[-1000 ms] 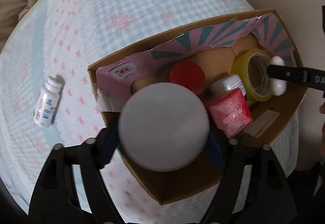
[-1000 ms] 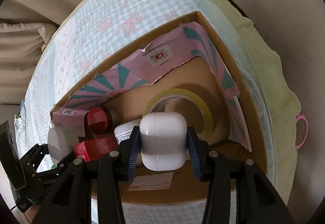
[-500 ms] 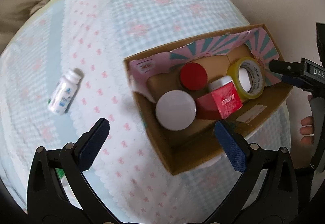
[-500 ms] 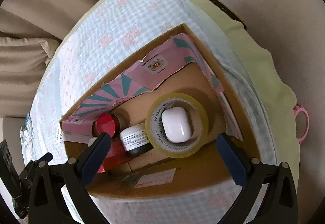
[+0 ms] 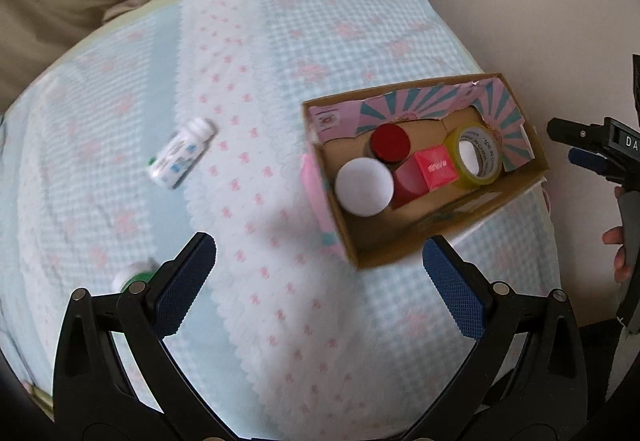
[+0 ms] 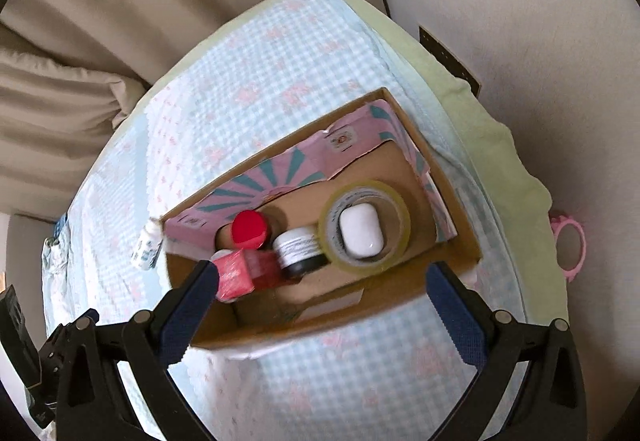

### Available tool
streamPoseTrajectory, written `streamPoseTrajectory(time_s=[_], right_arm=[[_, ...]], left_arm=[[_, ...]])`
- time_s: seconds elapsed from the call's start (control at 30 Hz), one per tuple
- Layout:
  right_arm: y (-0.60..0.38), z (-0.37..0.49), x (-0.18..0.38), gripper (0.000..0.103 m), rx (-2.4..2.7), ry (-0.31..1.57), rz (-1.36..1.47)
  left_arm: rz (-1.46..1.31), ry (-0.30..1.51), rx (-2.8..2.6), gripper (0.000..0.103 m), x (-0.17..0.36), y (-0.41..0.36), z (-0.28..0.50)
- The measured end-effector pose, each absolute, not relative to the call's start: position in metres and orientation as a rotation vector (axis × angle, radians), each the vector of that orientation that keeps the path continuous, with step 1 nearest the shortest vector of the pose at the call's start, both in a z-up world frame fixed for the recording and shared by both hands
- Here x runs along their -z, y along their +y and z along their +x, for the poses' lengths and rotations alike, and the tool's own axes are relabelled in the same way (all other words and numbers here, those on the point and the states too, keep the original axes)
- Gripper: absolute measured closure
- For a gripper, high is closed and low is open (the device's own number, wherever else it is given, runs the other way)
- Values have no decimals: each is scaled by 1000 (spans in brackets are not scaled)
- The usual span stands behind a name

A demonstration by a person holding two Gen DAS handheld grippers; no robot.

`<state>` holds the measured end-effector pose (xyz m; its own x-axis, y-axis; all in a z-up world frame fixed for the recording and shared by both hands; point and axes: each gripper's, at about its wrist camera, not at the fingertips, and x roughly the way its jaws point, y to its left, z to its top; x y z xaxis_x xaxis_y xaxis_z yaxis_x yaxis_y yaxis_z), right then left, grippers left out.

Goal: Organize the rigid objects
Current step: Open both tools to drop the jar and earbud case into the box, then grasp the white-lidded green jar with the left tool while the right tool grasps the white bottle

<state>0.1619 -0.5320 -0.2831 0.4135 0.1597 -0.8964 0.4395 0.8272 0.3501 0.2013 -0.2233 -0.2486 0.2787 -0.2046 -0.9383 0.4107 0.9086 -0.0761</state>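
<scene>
A cardboard box (image 5: 448, 247) (image 6: 452, 177) sits on the checked cloth. In it stand a white-lidded jar (image 5: 364, 187), a red-lidded jar (image 5: 390, 143) (image 6: 250, 229), a red carton (image 5: 436, 169) (image 6: 236, 273), a small white-labelled jar (image 6: 298, 247) and a yellow tape roll (image 5: 476, 157) (image 6: 366, 229) with a white earbud case (image 6: 360, 233) inside its ring. A white pill bottle (image 5: 180, 153) (image 6: 148, 247) lies on the cloth left of the box. My left gripper (image 5: 320, 273) is open and empty, above the cloth. My right gripper (image 6: 320, 305) is open and empty above the box's near wall.
A green-capped bottle (image 5: 132, 279) lies behind my left finger. Beige cushions (image 6: 60, 101) border the far side. A pink ring (image 6: 570, 245) hangs off the right edge. The other gripper (image 5: 592, 153) shows at the right.
Both grippers opened, leaving the white-lidded jar and the earbud case in the box, then pulled back and up. The left one has swung left toward the pill bottle.
</scene>
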Motion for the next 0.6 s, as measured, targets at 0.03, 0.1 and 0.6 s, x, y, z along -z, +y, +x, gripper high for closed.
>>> streamPoseTrajectory(time_s=[0.03, 0.1, 0.6], right_arm=[[-528, 158, 277, 0, 190, 1141, 587], [-517, 152, 266, 0, 183, 1129, 556], [-383, 166, 200, 0, -35, 1098, 325]], left_arm=[[188, 1217, 406, 0, 245, -215, 196], [174, 1207, 385, 0, 237, -196, 187], [7, 1178, 93, 0, 208, -43, 159]])
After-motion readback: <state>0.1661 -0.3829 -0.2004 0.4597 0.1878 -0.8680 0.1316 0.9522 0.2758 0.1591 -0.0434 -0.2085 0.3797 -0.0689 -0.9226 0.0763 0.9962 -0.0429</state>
